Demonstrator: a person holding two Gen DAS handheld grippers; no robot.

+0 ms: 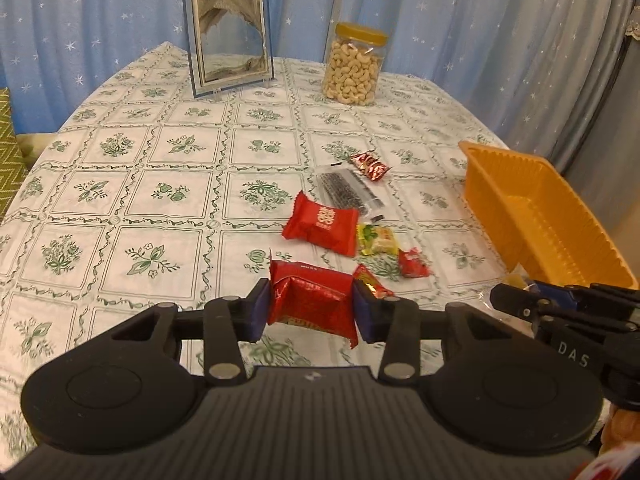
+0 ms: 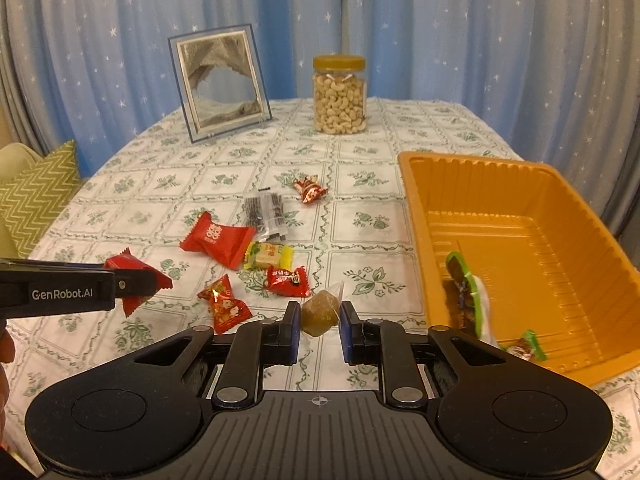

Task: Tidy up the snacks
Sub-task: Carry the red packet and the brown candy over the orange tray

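Blue star-print curtains (image 2: 440, 40) back a desk (image 2: 360, 152) under a green floral cloth. At the far end stand a framed sand picture (image 2: 220, 84) and a jar of cashews (image 2: 340, 96), well apart.

Left tool (image 1: 312, 306) — pads pressed on both sides of a red foil snack packet (image 1: 312, 300), held clear of the cloth. Right tool (image 2: 320, 326) — jaws narrow, gripping a small brown sweet in clear wrap (image 2: 318, 312).

Orange plastic tray (image 2: 520, 200) sits at 3 o'clock of the loose pile in the right wrist view. It holds two green-edged wrapped sweets (image 2: 464, 292), near its front end.

Loose on the cloth, at 12 o'clock of the right tool: a large red packet (image 2: 218, 240), a yellow wrapped sweet (image 2: 268, 256) just beside it, three small red sweets (image 2: 288, 280), and a clear pack of dark sticks (image 2: 266, 212).
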